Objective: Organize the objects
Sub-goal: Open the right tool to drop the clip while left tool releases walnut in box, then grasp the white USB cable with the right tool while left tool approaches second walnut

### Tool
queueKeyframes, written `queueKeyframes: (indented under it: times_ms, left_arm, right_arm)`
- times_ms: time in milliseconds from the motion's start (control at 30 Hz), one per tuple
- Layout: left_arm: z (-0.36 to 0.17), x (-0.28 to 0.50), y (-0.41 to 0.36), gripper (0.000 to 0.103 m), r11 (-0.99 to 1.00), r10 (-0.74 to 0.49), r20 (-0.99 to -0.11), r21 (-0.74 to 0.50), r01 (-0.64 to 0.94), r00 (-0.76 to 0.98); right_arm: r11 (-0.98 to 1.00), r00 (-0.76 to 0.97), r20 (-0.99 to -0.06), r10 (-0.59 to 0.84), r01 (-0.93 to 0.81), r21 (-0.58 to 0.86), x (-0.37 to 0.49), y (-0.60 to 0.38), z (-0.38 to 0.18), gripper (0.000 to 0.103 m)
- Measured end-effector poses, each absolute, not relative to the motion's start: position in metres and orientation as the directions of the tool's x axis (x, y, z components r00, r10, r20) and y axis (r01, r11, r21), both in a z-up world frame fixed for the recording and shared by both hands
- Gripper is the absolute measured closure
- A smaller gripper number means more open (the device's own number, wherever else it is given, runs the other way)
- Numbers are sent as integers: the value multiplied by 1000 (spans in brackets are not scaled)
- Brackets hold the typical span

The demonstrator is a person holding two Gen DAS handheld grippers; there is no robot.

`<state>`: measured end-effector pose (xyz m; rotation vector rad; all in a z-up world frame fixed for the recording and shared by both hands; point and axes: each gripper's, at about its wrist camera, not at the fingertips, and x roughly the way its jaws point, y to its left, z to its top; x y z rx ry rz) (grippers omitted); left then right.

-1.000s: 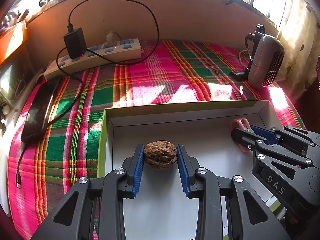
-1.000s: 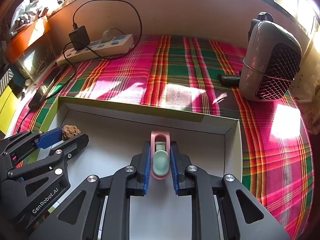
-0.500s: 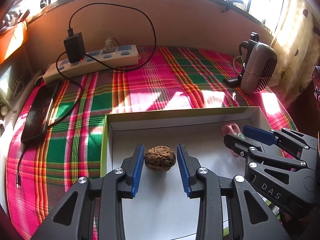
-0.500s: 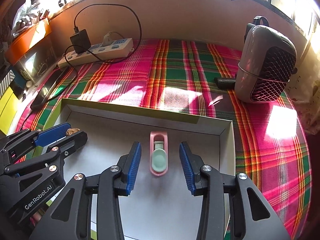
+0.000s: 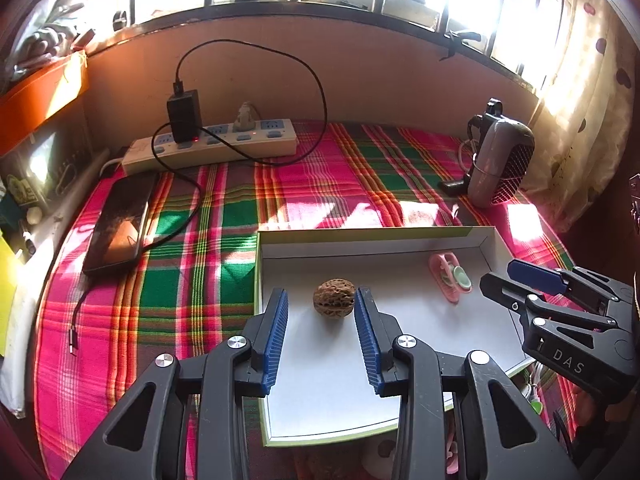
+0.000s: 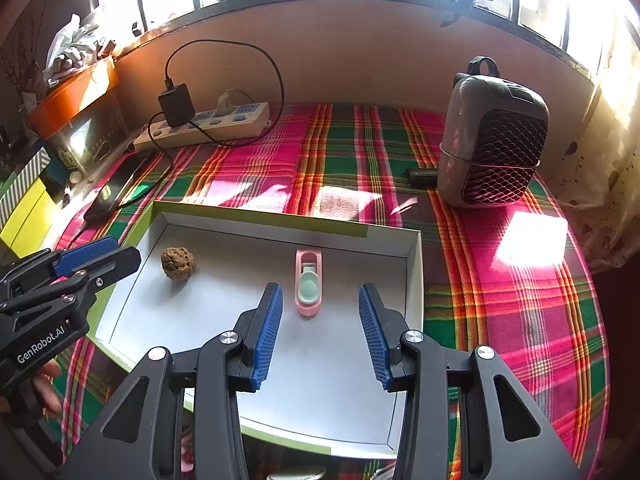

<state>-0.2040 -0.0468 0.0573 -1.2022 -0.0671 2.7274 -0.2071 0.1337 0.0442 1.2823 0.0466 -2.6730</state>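
A brown walnut (image 5: 333, 301) lies on the white floor of a shallow box with a green rim (image 5: 376, 232). My left gripper (image 5: 320, 304) is open, its blue pads either side of the walnut and clear of it. A small pink clip with a green pad (image 6: 308, 286) lies in the same box (image 6: 260, 213). My right gripper (image 6: 320, 300) is open, above and just behind the clip, not touching it. The walnut also shows in the right wrist view (image 6: 178, 263), and the clip in the left wrist view (image 5: 450, 276).
The box sits on a pink and green plaid cloth (image 5: 320, 184). A power strip with a black charger (image 5: 208, 144), a phone (image 5: 120, 224) and a grey speaker-like device (image 6: 494, 152) lie around it. A wall and window sill rise behind.
Both grippers have opened and pulled back and up. The walnut and the pink clip were let go and now lie loose in the box.
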Motion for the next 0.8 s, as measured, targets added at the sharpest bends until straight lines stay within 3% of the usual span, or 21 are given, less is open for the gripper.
queueKeyframes:
  times_ms: [400, 800]
  left_arm:
    - [65, -155, -75, 70, -988, 152, -706, -105, -111, -691]
    - [36, -124, -88, 70, -975, 212, -739, -206, -85, -640]
  right_arm:
    - [-986, -661, -737, -141, 164, 41, -158, 161, 57, 62]
    - [-991, -671, -729, -134, 112, 79, -104, 202, 43, 62]
